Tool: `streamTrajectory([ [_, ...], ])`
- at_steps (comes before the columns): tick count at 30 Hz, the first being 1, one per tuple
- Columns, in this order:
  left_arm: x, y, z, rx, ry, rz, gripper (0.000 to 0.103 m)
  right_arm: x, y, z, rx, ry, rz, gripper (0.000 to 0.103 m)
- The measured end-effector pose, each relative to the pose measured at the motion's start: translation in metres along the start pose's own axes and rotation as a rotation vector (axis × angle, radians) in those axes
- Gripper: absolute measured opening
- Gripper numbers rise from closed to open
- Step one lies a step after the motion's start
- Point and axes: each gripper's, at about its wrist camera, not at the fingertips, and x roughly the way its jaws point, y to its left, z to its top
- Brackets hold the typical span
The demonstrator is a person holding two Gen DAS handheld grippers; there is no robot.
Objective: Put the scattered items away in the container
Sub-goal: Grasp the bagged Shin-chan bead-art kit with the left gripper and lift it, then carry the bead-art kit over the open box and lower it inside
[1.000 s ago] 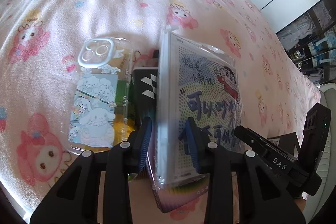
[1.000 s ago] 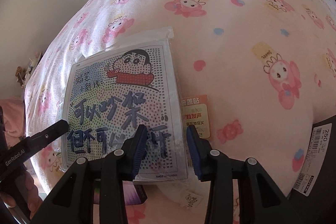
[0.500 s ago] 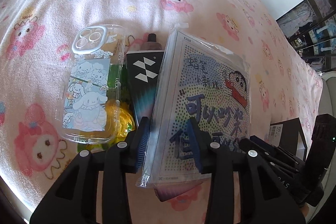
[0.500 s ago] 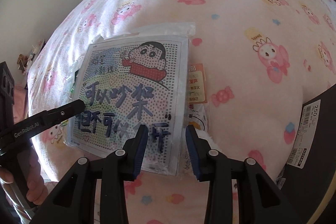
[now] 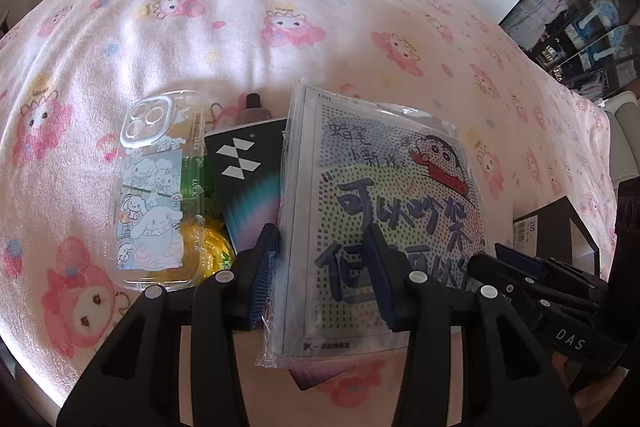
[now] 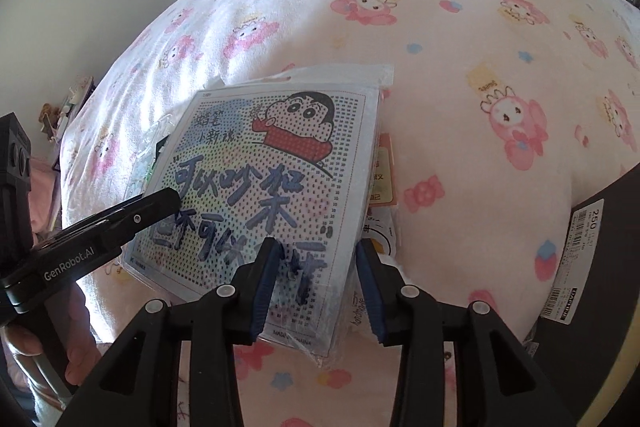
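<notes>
Lettering "GenRobot.AI" runs along the left claw [image 6: 160,205] in the right wrist view; "DAS" marks the right claw [image 5: 486,263] in the left view. Both claws' jaws are opening, spread astride a bagged cartoon bead kit [image 5: 384,211] with large Chinese characters, its edges between the pads, lying on the pink bed [image 5: 240,7]. Only the left view shows, left of its claw, a clear phone case [image 5: 154,195] and a dark box [image 5: 248,179]. A black container [image 6: 600,267], right of the right claw, carries a "250" barcode label [image 6: 576,263].

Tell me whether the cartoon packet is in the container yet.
Not yet. The cartoon packet lies flat on the pink blanket, overlapping other items; the black container sits apart.
</notes>
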Motion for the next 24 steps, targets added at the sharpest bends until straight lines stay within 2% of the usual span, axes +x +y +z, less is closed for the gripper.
streamTrajectory([
  [3, -0.010, -0.012, -0.003, 0.031, -0.027, -0.046, 0.044, -0.021, -0.001, -0.003, -0.007, -0.030, -0.026, 0.036],
  [9, -0.040, -0.042, -0.009, 0.078, -0.069, -0.109, 0.044, -0.061, -0.017, -0.015, 0.044, -0.082, 0.024, 0.036],
  [15, -0.087, -0.075, -0.014, 0.130, -0.116, -0.174, 0.044, -0.117, -0.028, -0.030, 0.059, -0.177, 0.038, 0.036],
  [19, -0.110, -0.115, -0.019, 0.189, -0.131, -0.240, 0.044, -0.160, -0.046, -0.047, 0.105, -0.247, 0.027, 0.036],
  [24, -0.110, -0.183, -0.029, 0.283, -0.103, -0.314, 0.044, -0.209, -0.086, -0.074, 0.161, -0.320, -0.035, 0.036],
])
